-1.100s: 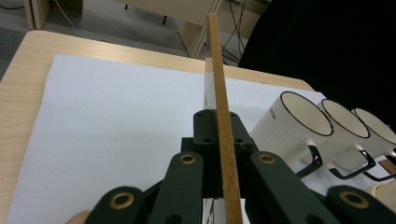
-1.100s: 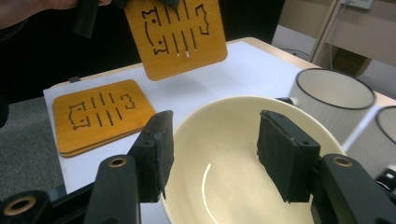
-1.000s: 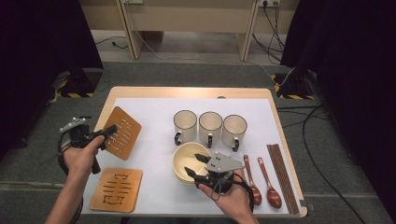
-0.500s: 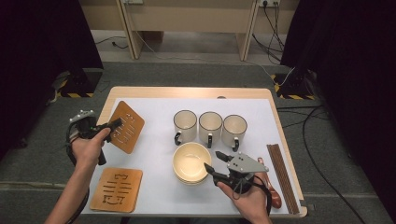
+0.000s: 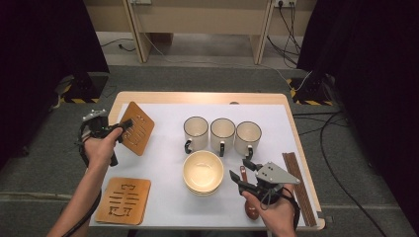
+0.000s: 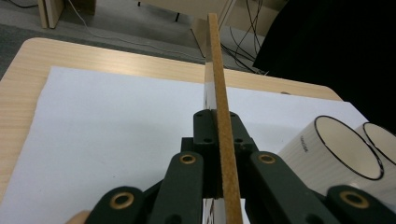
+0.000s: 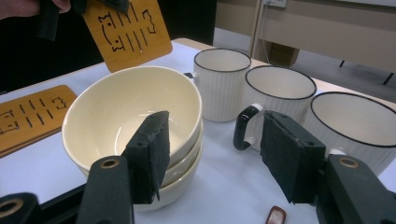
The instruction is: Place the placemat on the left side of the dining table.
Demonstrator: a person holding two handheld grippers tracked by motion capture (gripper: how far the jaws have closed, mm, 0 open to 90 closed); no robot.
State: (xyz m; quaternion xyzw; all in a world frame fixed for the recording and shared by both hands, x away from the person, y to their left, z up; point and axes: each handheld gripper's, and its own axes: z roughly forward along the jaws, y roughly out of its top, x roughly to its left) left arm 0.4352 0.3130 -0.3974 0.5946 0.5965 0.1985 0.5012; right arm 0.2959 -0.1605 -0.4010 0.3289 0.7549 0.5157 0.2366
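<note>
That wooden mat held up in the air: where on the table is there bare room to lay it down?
The mat is clamped in the left claw. Bare white sheet lies beneath it, between the table's left edge and the nearest mug, and along the back behind the mugs. The right half is crowded: bowls, three mugs, spoons, chopsticks.

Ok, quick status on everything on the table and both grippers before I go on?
Left gripper: shut on held trivet.
Held trivet: lifted, tilted.
Second trivet: flat on table.
Bowls: stacked, upright, empty.
Three mugs: upright, in a row.
Right gripper: open, beside bowls.
Spoon: lying, partly under right hand.
Chopsticks: lying at table edge.
</note>
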